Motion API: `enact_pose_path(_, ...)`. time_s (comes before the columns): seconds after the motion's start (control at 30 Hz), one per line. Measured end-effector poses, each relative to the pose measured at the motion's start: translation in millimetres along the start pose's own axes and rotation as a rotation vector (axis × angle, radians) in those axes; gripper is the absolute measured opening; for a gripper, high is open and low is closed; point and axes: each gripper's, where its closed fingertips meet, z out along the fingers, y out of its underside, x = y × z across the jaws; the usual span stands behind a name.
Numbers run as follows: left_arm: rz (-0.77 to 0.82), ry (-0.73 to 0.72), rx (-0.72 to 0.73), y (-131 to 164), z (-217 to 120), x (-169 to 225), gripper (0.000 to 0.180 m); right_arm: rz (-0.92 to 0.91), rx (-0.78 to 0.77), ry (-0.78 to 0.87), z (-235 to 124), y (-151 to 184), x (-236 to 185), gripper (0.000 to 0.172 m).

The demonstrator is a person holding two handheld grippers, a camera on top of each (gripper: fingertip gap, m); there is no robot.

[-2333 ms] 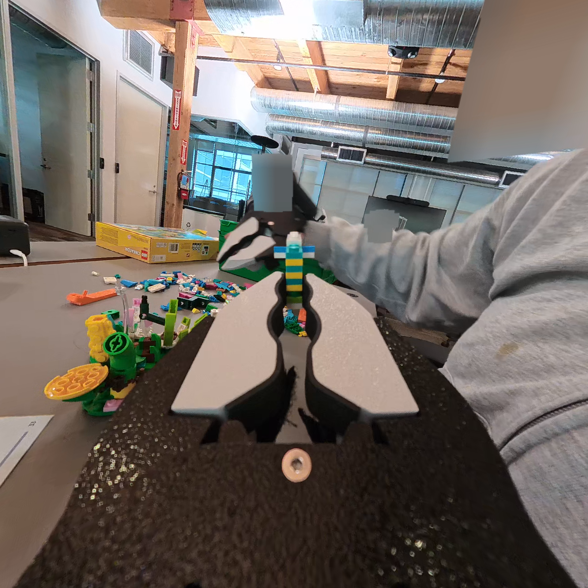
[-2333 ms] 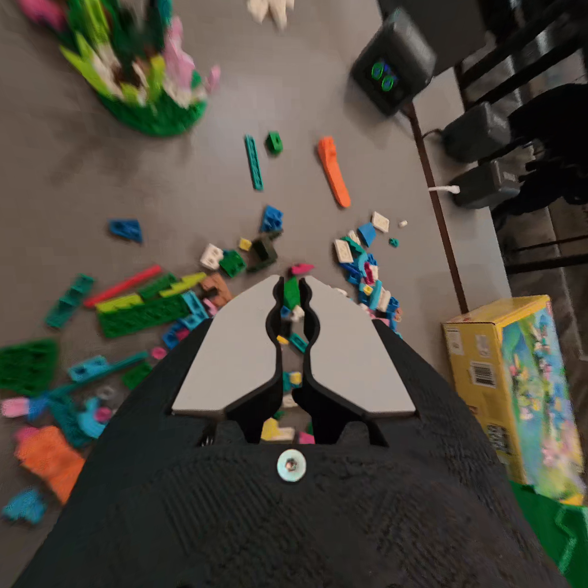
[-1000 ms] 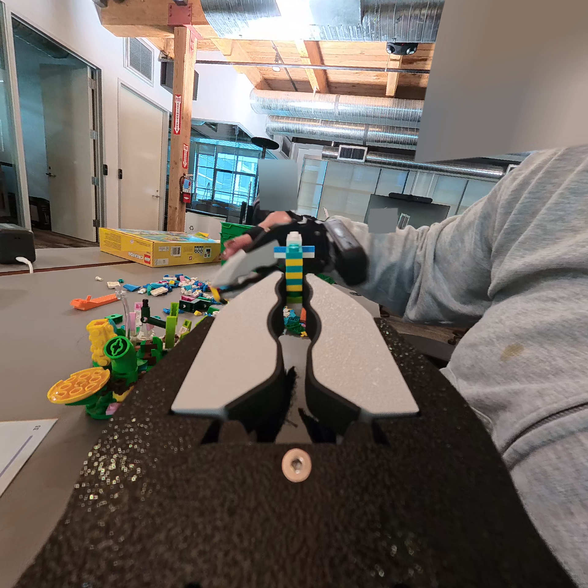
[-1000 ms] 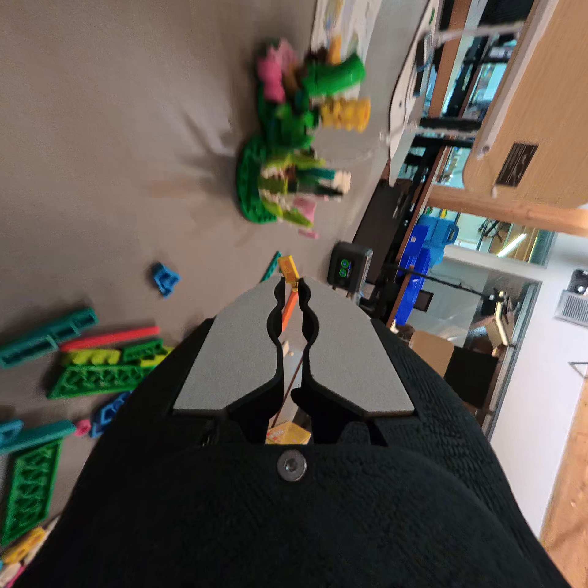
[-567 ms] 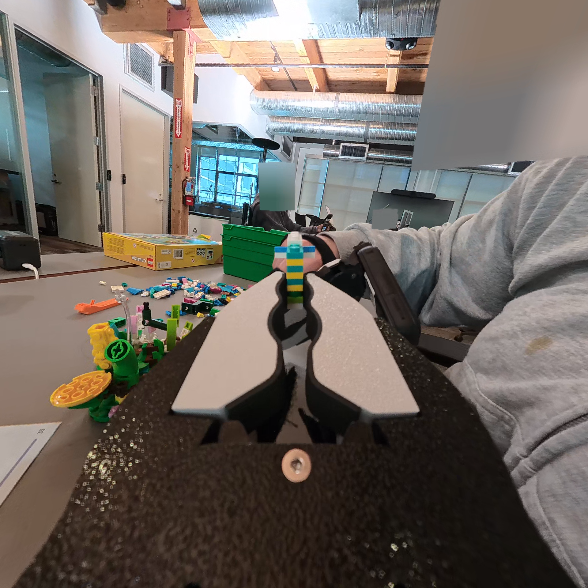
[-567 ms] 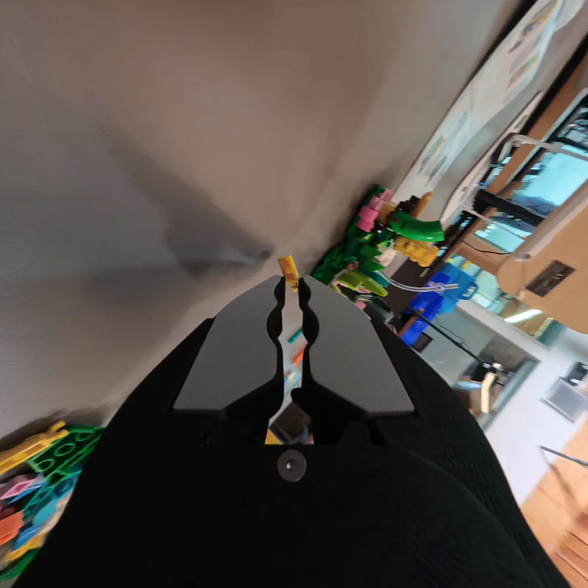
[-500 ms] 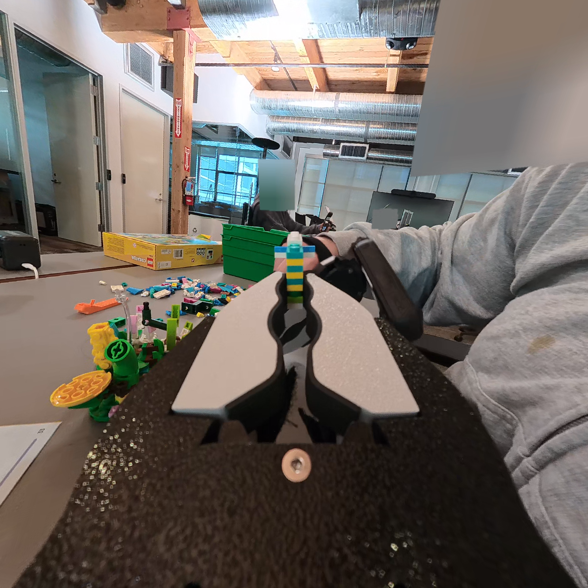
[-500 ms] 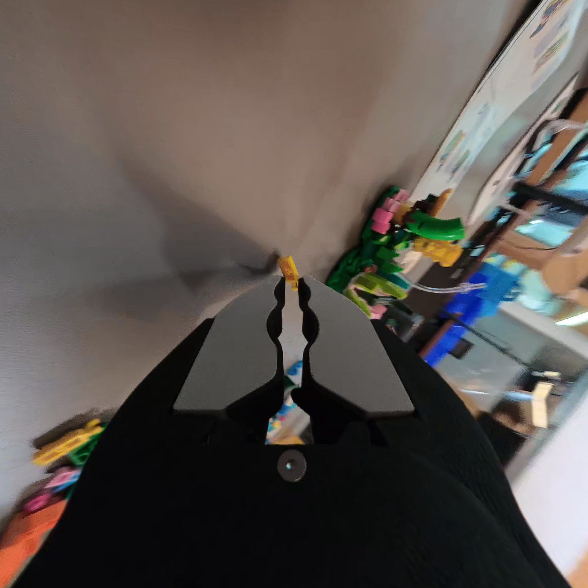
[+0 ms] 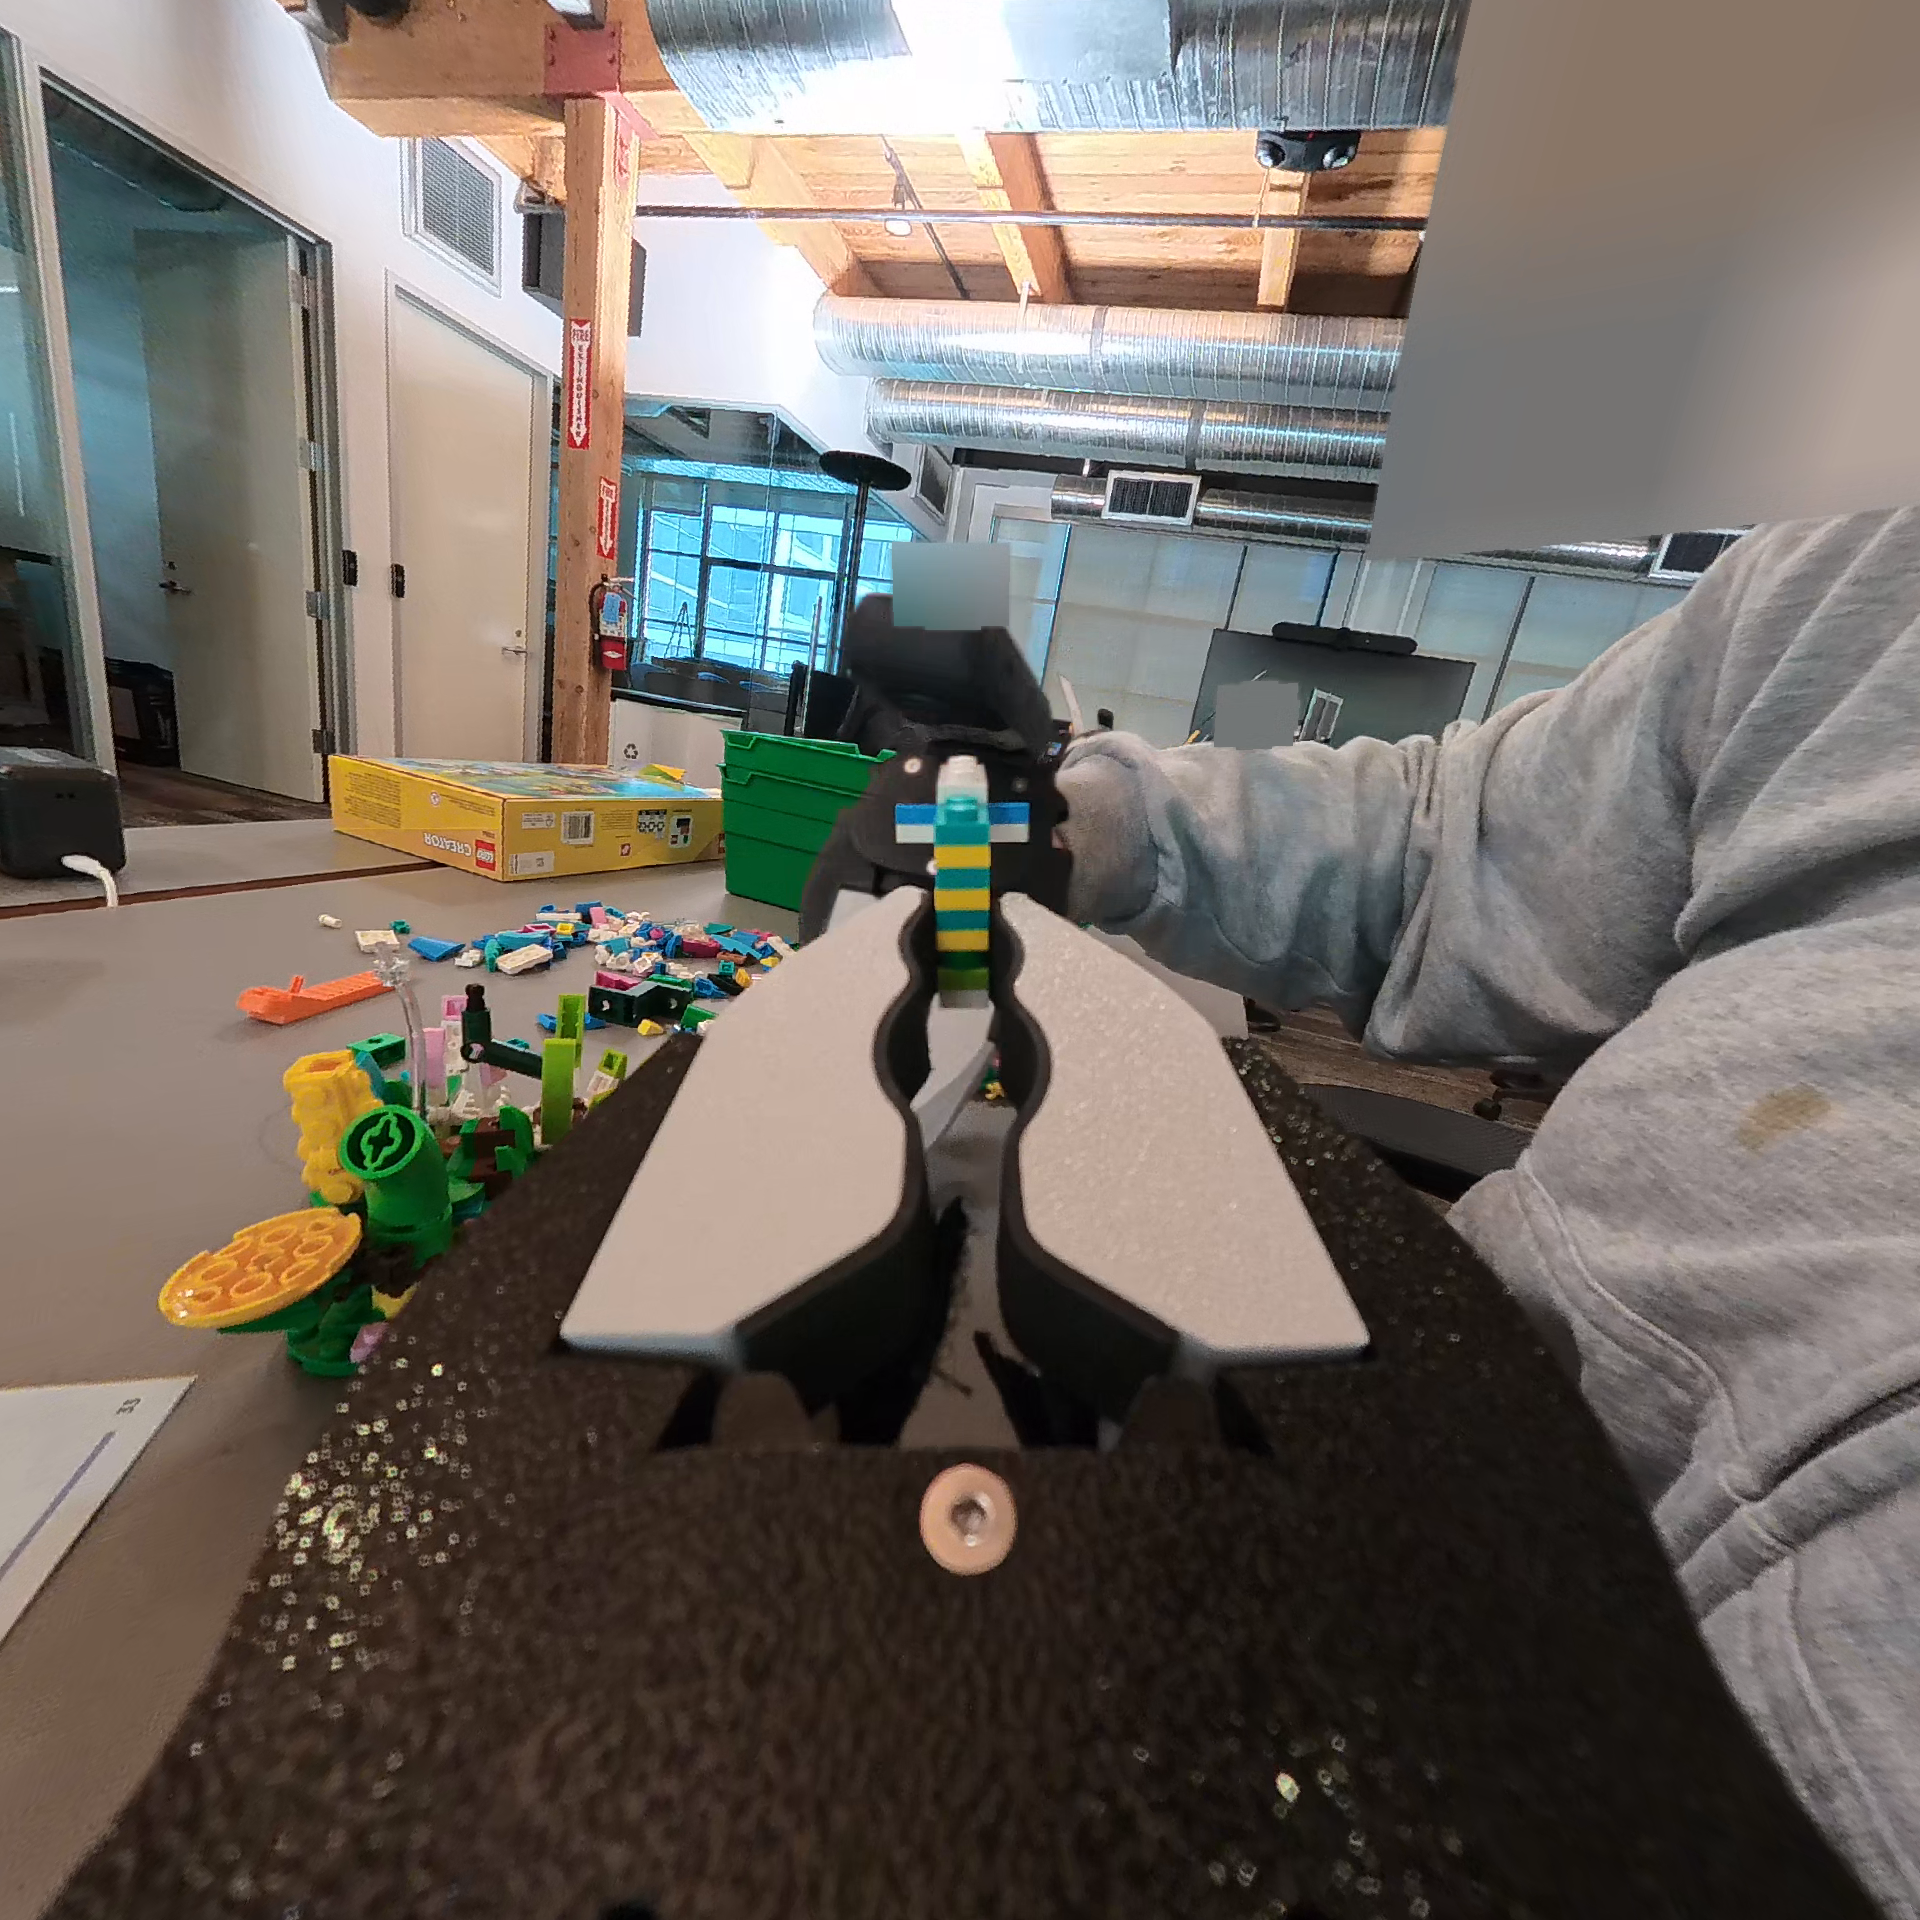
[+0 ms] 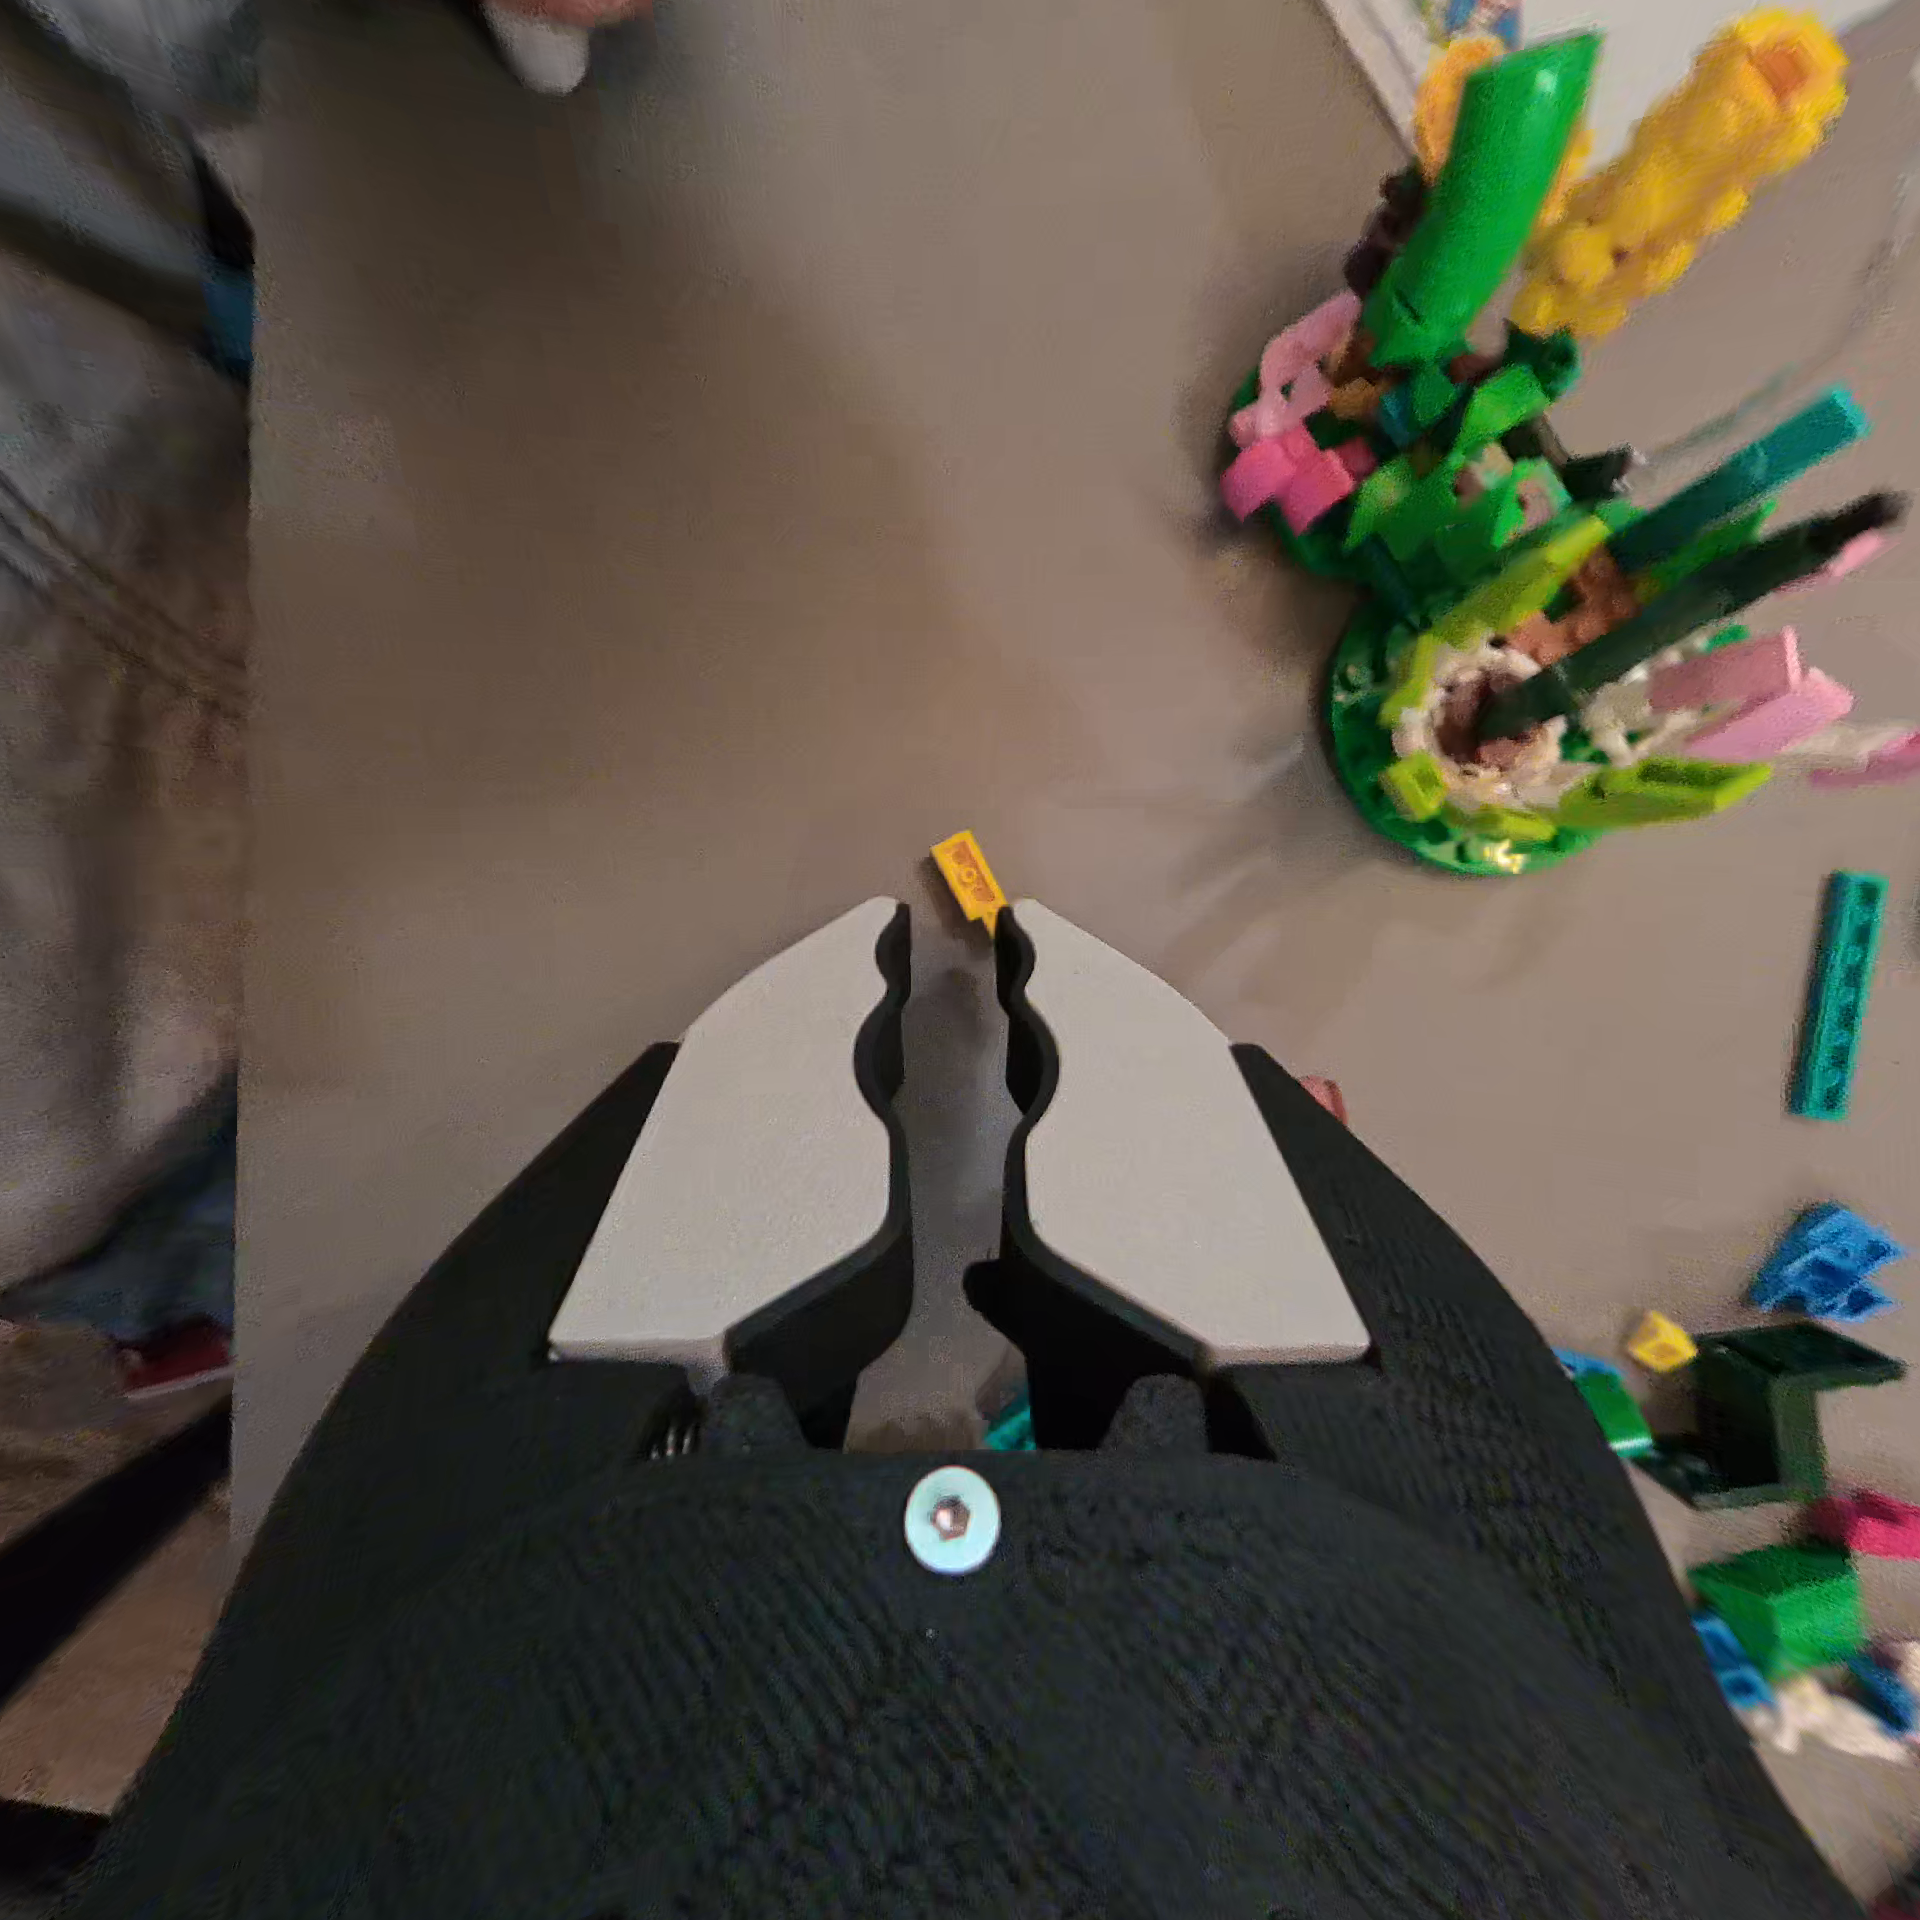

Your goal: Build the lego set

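**Two grippers, two small brick pieces over a cluttered surface**

Grey and matte, the surface (image 9: 156, 1039) carries a scatter of loose bricks (image 9: 623, 940) toward its far side, a yellow box (image 9: 520, 816) and green bins (image 9: 779, 821) beyond them, and a finished flower model (image 9: 364, 1174) at the near left.

Raised above it, the left gripper (image 9: 961, 935) has its fingers (image 9: 821, 1039) closed nearly together on the lower end of a striped brick stack (image 9: 961, 883), a slim upright column of teal and yellow layers with a blue-and-white crossbar near the top. Both pads appear to press its sides. It looks light and rigid, but being many thin plates clicked together it may well snap apart if bent; holding it low, across the flat faces, seems safest.

The right gripper (image 10: 951, 914) points down at bare surface, left of the flower model (image 10: 1558, 582). Its fingers (image 10: 1091, 1029) stand narrowly apart, with a clear gap between the tips. A tiny yellow plate (image 10: 968, 875) sticks out past them, touching the right tip only; whether it is truly gripped cannot be told. Such a piece is hard, smooth and featherlight, so it could slip or flick away easily; its two long edges are the place to pinch.
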Motion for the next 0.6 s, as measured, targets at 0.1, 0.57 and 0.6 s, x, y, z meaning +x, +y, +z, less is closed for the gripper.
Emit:
enact_pose_path(0.1, 0.002, 0.001, 0.0, 0.1, 0.1, 0.1, 0.008, 0.072, 0.036, -0.031, 0.2, -0.1, 5.4, 0.014)
enact_pose_path(0.57, 0.004, -0.003, -0.002, 0.4, 0.1, -0.8, 0.008, -0.122, 0.01, 0.065, 0.9, 1.8, 13.2, 0.001)
enact_pose_path(0.6, 0.004, -0.007, -0.004, 0.7, 0.3, -1.3, 0.008, -0.165, 0.011, 0.108, -2.3, -0.9, 15.4, 0.001)
